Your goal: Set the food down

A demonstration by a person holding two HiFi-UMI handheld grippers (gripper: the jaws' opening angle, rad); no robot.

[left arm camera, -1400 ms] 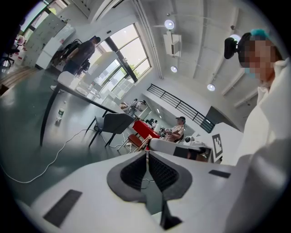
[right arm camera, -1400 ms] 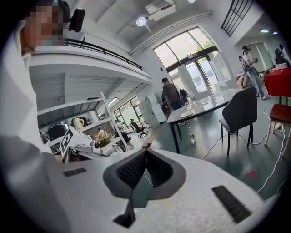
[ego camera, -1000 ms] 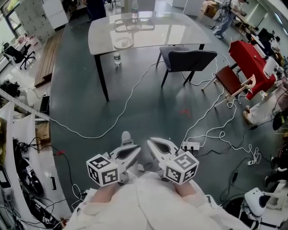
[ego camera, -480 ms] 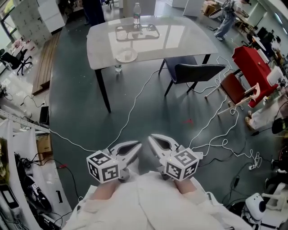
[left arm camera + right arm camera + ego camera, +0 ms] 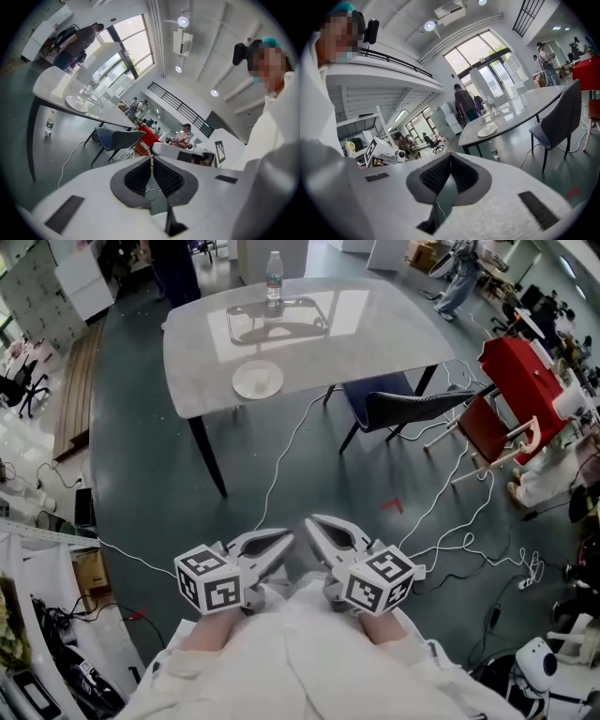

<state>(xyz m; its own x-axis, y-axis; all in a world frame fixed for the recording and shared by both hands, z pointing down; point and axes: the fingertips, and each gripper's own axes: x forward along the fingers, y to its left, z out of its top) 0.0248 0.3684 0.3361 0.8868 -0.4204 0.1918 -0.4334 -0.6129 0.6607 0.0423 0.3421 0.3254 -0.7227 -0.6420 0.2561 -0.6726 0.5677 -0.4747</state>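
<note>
Left gripper (image 5: 287, 540) and right gripper (image 5: 310, 521) are held side by side at 6 o'clock in the head view, just ahead of the person's white sleeves (image 5: 281, 662), tips pointing toward the table (image 5: 375, 334). Both pairs of jaws are closed, pads together, with nothing between them in either gripper view. Marker cubes face up. The table stands at 12 o'clock, well apart from the grippers, with open grey floor (image 5: 150, 446) between. A white plate (image 5: 257, 380) sits near the table's near edge, at about 11 o'clock from the grippers; whether food lies on it is too small to tell. A clear bottle (image 5: 274, 268) stands upright at the far edge, straight beyond the plate. A dark chair (image 5: 412, 404) sits at the table's near right corner, at 1 o'clock. A red-covered thing (image 5: 520, 371) lies at 2 o'clock, past the chair. The right gripper view shows a second bottle (image 5: 492, 151) on the floor under the table, beside a leg, and a person in dark clothes (image 5: 464, 104) standing at the table's far side.
</note>
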